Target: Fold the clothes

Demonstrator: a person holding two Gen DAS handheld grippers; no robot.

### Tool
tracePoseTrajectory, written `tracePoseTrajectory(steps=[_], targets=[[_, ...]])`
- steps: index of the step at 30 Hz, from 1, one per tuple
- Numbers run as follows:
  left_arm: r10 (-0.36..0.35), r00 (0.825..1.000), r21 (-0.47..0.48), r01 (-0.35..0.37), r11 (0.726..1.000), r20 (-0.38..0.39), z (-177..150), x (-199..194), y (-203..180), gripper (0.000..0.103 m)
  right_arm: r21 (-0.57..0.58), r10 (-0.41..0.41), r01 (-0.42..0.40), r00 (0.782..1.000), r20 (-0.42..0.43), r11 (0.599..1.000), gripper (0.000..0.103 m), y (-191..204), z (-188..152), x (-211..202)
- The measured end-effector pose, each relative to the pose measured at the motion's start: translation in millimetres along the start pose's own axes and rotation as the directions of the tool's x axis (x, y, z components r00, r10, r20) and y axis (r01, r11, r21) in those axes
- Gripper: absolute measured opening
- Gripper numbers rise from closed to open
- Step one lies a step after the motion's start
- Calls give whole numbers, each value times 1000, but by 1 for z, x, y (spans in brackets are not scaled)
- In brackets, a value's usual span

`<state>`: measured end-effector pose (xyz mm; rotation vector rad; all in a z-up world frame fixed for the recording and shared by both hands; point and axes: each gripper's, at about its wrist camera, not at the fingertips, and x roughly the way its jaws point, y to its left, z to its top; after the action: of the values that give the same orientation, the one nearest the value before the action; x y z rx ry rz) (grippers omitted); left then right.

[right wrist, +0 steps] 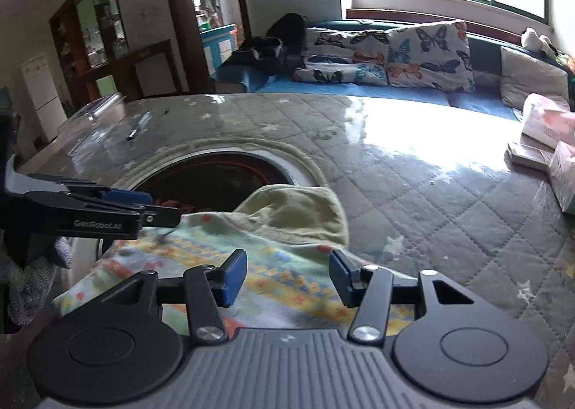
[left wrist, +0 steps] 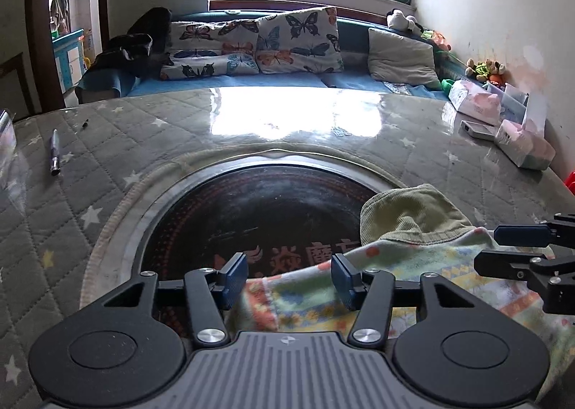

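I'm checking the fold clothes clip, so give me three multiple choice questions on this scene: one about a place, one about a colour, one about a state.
1. Where does the patterned fleece garment with the green hood lie?
A. on the sofa
B. on the table's near edge, partly over the round dark inset
C. on the floor

2. What colour are the pads of the left hand-held gripper?
A. red
B. blue
C. white

3. How does the right hand-held gripper stand?
A. open above the garment
B. shut on the hood
C. shut on a pen

Answers: 1 B, its hood overlaps the round dark inset; 2 B, both pads show blue; 3 A, its fingers stand wide apart.
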<state>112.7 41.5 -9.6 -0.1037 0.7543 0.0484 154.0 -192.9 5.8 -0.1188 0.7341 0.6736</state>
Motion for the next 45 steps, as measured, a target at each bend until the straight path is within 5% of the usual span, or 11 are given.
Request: tracePoseTrajectory(steps=[9, 25, 32, 45], targets=[[56, 998, 9, -56, 998, -5, -5, 0, 3, 57, -23, -11, 10, 1000, -24, 1000, 58, 12, -7, 5], [55, 998, -23, -55, 998, -8, -33, -43, 0, 82, -141, 10, -14, 999, -30, 990, 70, 56, -43, -26], [75, 997, -67, -75, 995, -6, -47, -63, 7, 85, -196, -23, 20, 1000, -15, 980, 71, 71, -55, -33], [88, 996, -179, -89, 980, -13, -67, -83, 30, 92, -293, 71, -80, 997, -38, 953, 70, 118, -60, -38]])
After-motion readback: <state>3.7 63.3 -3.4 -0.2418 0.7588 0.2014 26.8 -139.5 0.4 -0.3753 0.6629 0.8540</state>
